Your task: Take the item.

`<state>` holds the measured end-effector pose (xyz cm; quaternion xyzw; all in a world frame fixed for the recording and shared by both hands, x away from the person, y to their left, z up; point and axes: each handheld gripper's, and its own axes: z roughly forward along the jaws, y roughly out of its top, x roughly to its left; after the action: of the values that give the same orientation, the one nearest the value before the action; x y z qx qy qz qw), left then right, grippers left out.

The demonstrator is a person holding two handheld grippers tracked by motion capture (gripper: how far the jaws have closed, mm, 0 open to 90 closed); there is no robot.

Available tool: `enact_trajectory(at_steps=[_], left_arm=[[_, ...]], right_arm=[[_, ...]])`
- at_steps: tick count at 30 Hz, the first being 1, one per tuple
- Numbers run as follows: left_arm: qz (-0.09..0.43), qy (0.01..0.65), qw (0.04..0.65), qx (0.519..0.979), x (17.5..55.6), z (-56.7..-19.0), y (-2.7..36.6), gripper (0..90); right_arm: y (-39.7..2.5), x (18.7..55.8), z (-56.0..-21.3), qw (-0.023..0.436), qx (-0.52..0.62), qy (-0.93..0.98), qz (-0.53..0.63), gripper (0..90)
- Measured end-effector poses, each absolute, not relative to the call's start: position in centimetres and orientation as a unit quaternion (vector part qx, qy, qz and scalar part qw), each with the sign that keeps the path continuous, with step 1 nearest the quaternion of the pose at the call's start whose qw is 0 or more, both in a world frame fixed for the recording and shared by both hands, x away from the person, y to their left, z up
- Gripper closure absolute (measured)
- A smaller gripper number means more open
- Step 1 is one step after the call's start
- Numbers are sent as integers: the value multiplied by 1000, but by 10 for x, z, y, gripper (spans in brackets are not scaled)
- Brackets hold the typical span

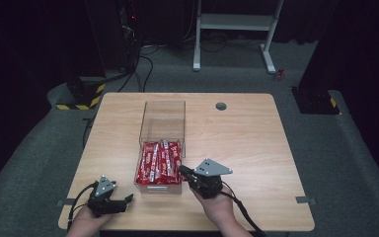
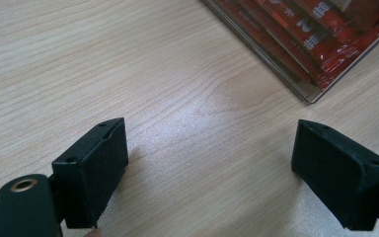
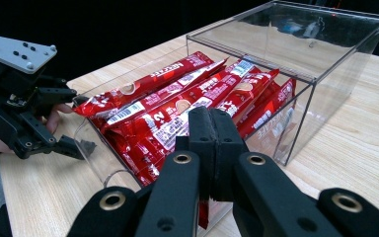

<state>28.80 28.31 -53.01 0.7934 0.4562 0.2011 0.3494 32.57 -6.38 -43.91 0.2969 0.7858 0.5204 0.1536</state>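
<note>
Red snack packets [image 1: 159, 165] in clear box [image 1: 162, 118], light wooden table [image 1: 246, 148], grey carpet [image 1: 325, 148], dark room

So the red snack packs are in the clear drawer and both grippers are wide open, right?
Not quite. The right gripper is shut, its jaws pressed together in the right gripper view. The left gripper is open, and the red snack packs do lie in the clear drawer.

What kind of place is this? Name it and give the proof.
Probably a lab or recording studio: a lone wooden table on grey carpet, dark surroundings, cables trailing to equipment, and a white metal stand behind.
</note>
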Motion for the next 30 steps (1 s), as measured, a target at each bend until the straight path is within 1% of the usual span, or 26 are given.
enact_trajectory(at_steps=[9, 30], left_arm=[[201, 456, 349, 794, 288, -530, 283, 145], [200, 458, 349, 793, 288, -530, 283, 145]], right_arm=[[-65, 325, -438, 151, 292, 783, 528, 900], [-83, 327, -421, 173, 299, 761, 549, 900]])
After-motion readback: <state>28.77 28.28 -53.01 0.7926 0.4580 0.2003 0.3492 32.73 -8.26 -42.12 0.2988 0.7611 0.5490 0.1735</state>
